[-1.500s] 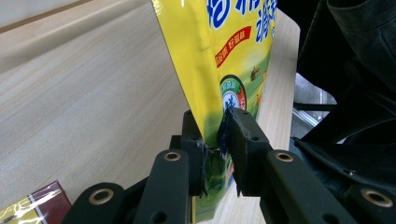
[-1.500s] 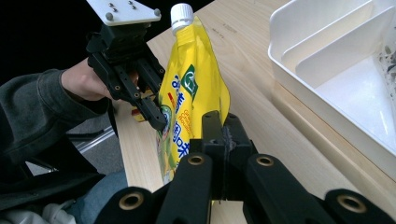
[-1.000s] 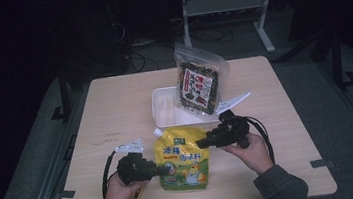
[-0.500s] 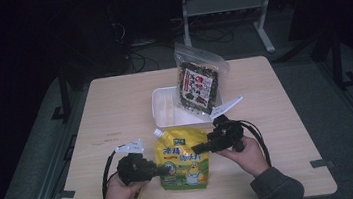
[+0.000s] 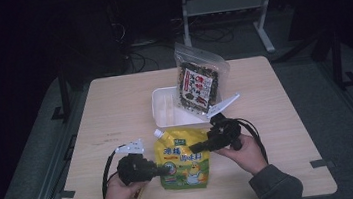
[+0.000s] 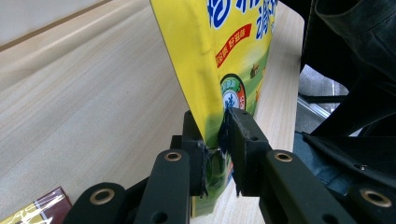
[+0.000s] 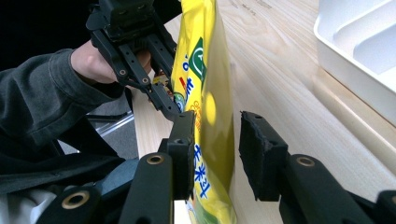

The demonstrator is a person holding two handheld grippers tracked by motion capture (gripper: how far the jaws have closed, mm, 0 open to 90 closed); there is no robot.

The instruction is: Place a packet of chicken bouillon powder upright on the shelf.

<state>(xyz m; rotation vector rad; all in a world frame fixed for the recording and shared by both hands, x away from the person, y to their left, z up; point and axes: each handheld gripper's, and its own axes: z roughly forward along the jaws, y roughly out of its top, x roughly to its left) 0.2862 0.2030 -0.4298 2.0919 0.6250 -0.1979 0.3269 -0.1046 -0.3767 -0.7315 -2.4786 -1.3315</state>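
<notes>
Yellow spouted pouch [image 5: 183, 158] lies at the near middle of the wooden bench [image 5: 115, 106], just near of the white tray [image 5: 166, 112]. The left gripper [image 5: 165, 169] has its fingers clamped on the pouch's left edge. The right gripper [image 5: 194, 149] straddles the right edge, one finger [image 7: 259, 156] standing clear of it.

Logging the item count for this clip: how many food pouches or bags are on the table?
2: the yellow spout pouch near the front edge, between both grippers, and the clear dark-snack bag leaning in the white tray behind it. More may be hidden.
</notes>
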